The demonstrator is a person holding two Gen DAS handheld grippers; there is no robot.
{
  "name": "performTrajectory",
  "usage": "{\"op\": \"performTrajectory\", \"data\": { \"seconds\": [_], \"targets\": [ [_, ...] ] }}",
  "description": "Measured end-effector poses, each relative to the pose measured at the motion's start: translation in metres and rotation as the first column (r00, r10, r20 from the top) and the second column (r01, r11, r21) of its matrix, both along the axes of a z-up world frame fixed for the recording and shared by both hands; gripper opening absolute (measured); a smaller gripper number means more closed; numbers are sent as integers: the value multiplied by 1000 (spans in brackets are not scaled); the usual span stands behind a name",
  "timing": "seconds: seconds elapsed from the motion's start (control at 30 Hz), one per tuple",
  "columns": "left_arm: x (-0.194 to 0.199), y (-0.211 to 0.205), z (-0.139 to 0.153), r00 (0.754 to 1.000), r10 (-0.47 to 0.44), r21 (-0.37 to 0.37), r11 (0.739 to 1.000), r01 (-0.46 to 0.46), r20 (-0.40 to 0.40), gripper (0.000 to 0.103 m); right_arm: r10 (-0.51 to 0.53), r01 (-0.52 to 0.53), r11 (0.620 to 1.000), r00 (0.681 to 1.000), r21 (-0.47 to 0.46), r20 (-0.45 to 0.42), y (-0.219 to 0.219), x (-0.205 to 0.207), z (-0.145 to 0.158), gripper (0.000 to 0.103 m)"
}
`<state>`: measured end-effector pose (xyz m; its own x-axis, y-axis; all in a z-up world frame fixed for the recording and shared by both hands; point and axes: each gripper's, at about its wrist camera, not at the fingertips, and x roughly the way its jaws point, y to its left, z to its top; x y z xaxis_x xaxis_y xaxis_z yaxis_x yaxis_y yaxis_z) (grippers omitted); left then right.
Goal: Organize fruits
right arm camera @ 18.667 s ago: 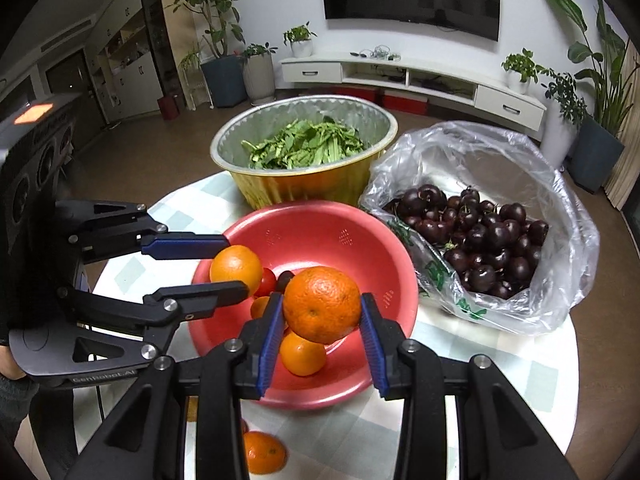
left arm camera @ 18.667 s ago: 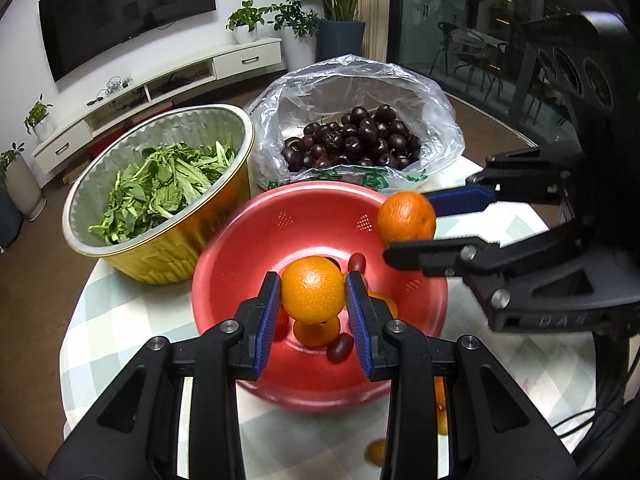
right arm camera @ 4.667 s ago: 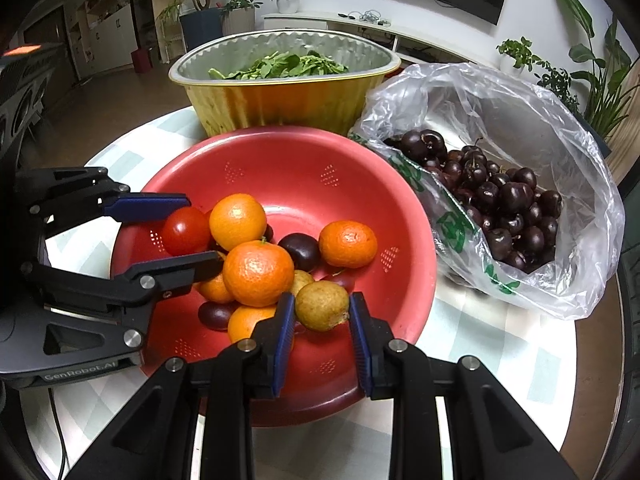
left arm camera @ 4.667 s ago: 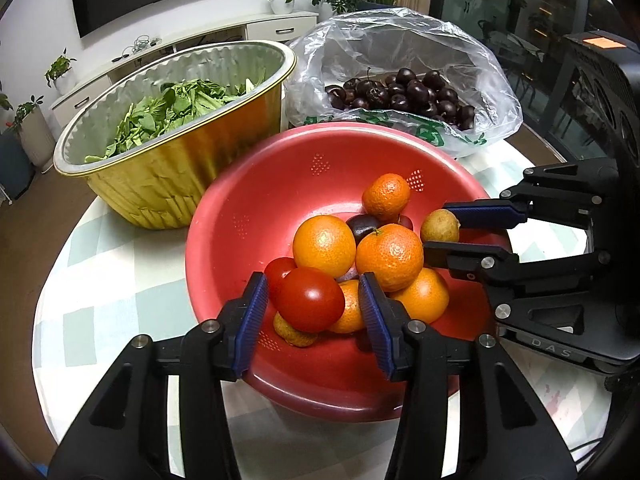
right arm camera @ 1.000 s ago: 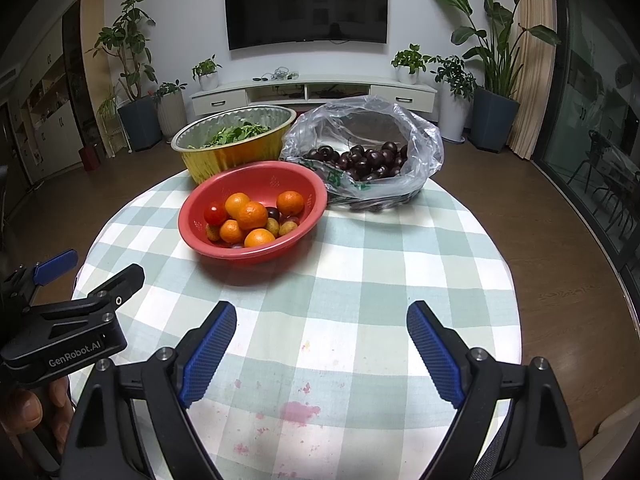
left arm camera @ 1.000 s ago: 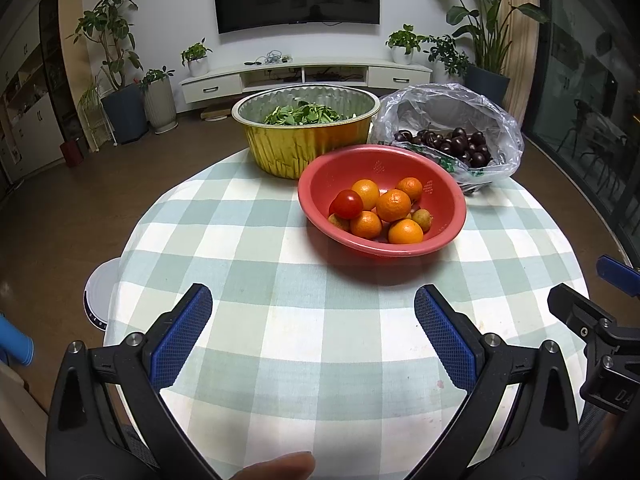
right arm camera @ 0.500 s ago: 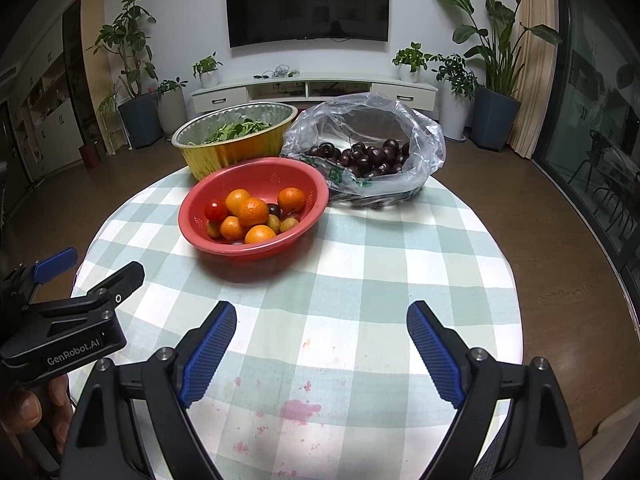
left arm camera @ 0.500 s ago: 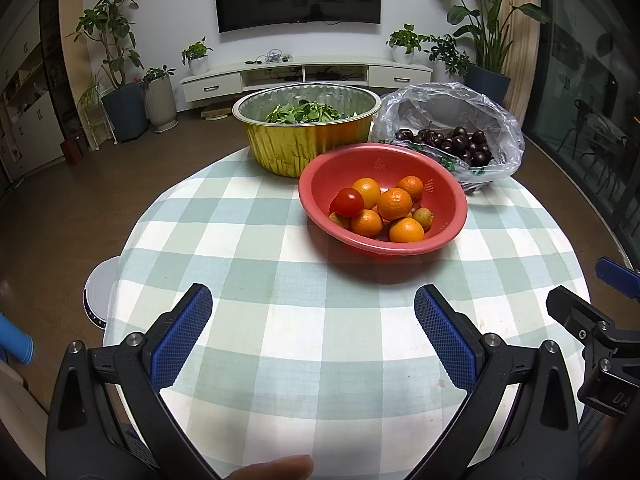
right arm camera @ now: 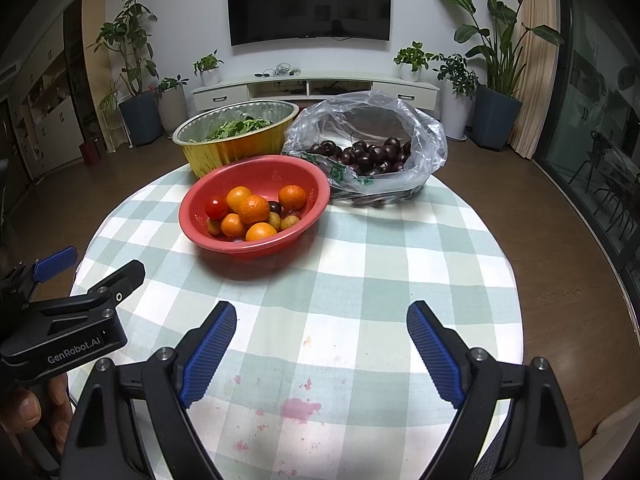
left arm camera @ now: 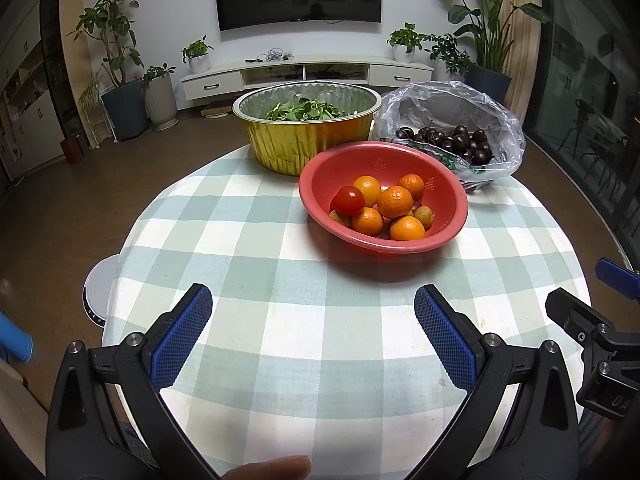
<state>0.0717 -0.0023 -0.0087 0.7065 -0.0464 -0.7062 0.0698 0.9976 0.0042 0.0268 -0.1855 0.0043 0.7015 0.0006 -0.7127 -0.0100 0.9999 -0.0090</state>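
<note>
Since earlier: both grippers sit way back from the bowl compared with a few seconds ago, when the left one had the tomato between its fingers and the right one a small brownish fruit; over the last second basically nothing shifts.
Left gripper [left arm camera: 313,334]: jaws spread wide, nothing between them, hovering over the near edge of the table at the bottom of its own view.
Right gripper [right arm camera: 321,346]: same deal, jaws wide apart and empty, low in its frame.
Fruit: oranges [left arm camera: 395,201], the tomato [left arm camera: 347,200] and a couple of small brownish ones are all piled in the red bowl [left arm camera: 448,184], centre-right of the left view.
Table [right arm camera: 400,264]: no loose fruit on the checked cloth that I can spot, just some pinkish stains near the bottom of the right view.
Neighbours: gold foil pan of greens [left arm camera: 306,130] touching or just behind the bowl, bag of cherries [right arm camera: 368,148] right beside it.
Progress: looks pretty much done to me.
Risk 1: the pile is heaped, so a nudge of the bowl could roll the tomato or a top orange out.
Risk 2: if the cherries are meant to go in too, reaching in could snag the loose plastic and drag the bag.
</note>
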Motion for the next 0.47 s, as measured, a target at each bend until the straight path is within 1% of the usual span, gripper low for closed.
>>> {"op": "performTrajectory", "data": {
  "seconds": [0.17, 0.27, 0.33, 0.47],
  "targets": [
    [-2, -1, -6, 1000, 14, 18, 1000, -14, -8, 103, -1, 1, 1000, 1000, 1, 0, 0, -1, 0, 89],
    [-3, -2, -6, 1000, 3, 8, 1000, -3, -8, 103, 2, -2, 1000, 1000, 3, -3, 1, -1, -1, 89],
    [-4, -3, -6, 1000, -2, 4, 1000, 2, 2, 103, 3, -3, 1000, 1000, 5, -5, 2, -3, -5, 89],
    [-4, -2, -3, 999, 23, 25, 999, -23, 32, 103, 0, 0, 1000, 1000, 17, -17, 0, -6, -11, 89]
  ]
}}
